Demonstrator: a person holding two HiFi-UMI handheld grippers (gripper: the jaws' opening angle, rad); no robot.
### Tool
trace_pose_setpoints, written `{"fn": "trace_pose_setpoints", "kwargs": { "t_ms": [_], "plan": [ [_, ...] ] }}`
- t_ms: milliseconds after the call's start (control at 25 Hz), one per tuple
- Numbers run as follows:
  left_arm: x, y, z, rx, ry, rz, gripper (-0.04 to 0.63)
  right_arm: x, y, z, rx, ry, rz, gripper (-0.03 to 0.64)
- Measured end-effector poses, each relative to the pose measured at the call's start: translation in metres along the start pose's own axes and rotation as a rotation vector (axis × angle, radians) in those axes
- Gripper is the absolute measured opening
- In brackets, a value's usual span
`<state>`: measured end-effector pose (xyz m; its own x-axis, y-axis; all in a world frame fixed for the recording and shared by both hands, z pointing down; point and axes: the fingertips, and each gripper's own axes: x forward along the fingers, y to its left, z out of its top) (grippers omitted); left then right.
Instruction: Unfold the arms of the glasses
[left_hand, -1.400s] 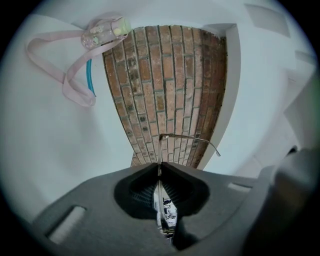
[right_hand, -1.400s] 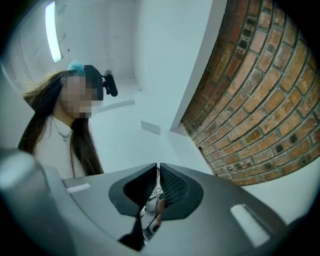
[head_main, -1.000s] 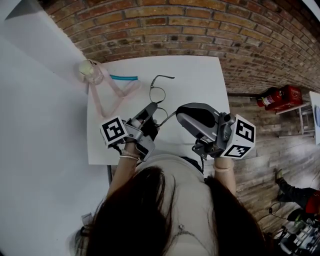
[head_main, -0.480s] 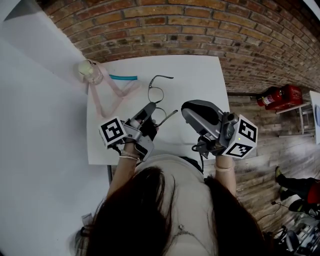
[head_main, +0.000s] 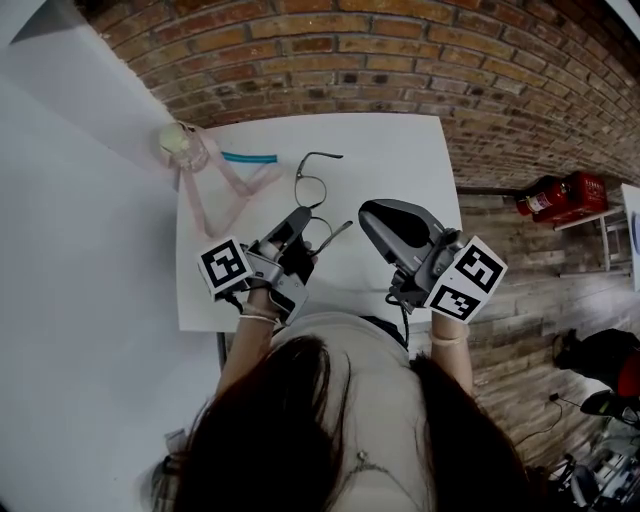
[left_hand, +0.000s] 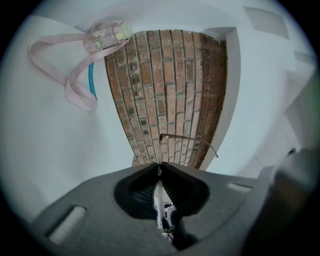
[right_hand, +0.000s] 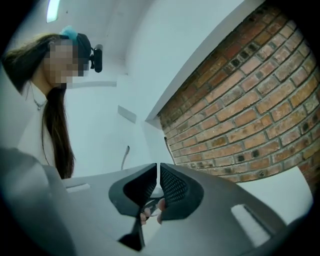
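Thin wire-framed glasses (head_main: 310, 188) with round lenses are held over the white table (head_main: 400, 150). My left gripper (head_main: 303, 215) is shut on the near lens rim. In the left gripper view the jaws are pressed together on the frame's thin edge, and one arm (left_hand: 189, 141) sticks out to the right beyond them. In the head view the far arm (head_main: 325, 155) and the near arm (head_main: 340, 232) both point right. My right gripper (head_main: 368, 212) hovers just right of the near arm, apart from it. In the right gripper view the right gripper (right_hand: 157, 170) is shut with nothing between its jaws.
A pink strap (head_main: 215, 190) tied to a small clear container (head_main: 180, 145) lies at the table's far left, with a teal stick (head_main: 248, 157) beside it. A brick wall (head_main: 400, 60) borders the far edge. A red fire extinguisher (head_main: 560, 192) lies on the wooden floor to the right.
My right gripper has come away from the near arm of the glasses and turned a little. The left gripper keeps hold of the glasses almost in place.
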<state>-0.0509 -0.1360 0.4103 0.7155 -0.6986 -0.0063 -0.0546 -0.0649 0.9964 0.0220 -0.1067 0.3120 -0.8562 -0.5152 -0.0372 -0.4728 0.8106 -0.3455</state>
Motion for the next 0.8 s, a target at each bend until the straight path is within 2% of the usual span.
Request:
{"fn": "trace_pose_setpoints", "kwargs": {
  "t_ms": [320,600,800],
  "plan": [
    [-0.003,0.0,0.002,-0.004,-0.007,-0.003,0.023,0.003,-0.009,-0.012,-0.022,0.044,-0.05,0.023],
    [-0.002,-0.002,0.002,-0.006,-0.001,-0.01,0.023,0.001,-0.035,-0.032,-0.078,0.125,-0.192,0.006],
    [-0.002,-0.004,0.0,-0.009,0.003,-0.014,0.023,0.002,-0.039,-0.045,-0.123,0.175,-0.228,0.006]
  ]
}}
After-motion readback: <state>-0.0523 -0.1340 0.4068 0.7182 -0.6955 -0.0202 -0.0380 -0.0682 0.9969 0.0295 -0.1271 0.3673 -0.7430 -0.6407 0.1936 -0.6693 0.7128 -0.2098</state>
